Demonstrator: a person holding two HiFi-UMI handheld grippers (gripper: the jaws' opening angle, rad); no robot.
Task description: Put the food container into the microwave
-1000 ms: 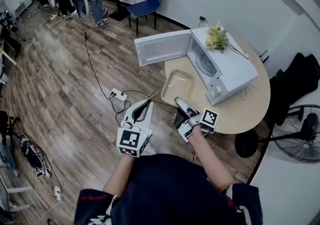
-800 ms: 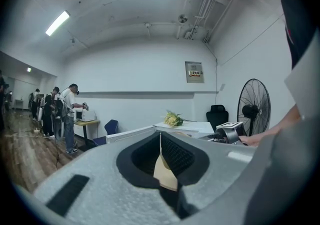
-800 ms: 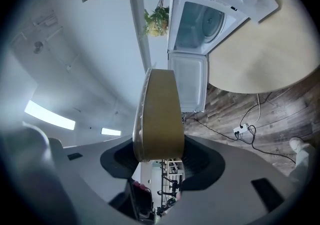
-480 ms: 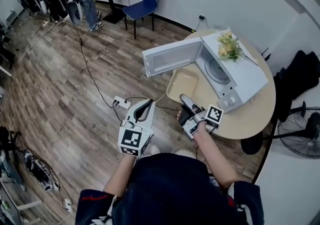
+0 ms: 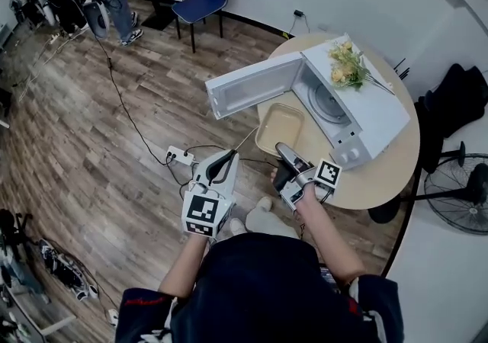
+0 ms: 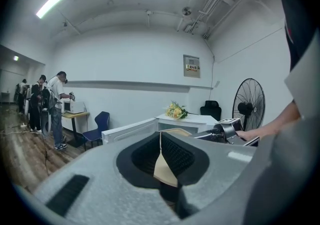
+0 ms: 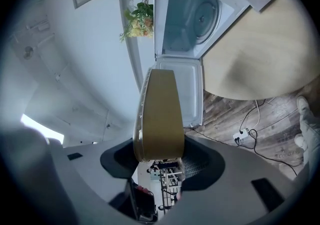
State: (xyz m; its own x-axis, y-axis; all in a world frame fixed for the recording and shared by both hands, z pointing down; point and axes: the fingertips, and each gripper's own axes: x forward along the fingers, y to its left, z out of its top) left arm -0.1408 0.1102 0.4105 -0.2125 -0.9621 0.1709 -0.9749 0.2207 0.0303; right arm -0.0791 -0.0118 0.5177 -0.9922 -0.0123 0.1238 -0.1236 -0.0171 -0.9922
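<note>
Food container (image 7: pixel 159 114) btw right gripper (image 7: pixel 160 156) jaws, near end in grip.

The left gripper (image 6: pixel 160 136) has its jaws met at the tips, gripping nothing, and tan shows through the gap behind them. Beyond stands the white microwave (image 6: pixel 200 120), its door (image 6: pixel 130 130) open and yellow flowers (image 6: pixel 175 111) on top. The right gripper (image 6: pixel 215 133) and a fan (image 6: pixel 248 109) are at right, with people (image 6: pixel 52 101) far left.
</note>
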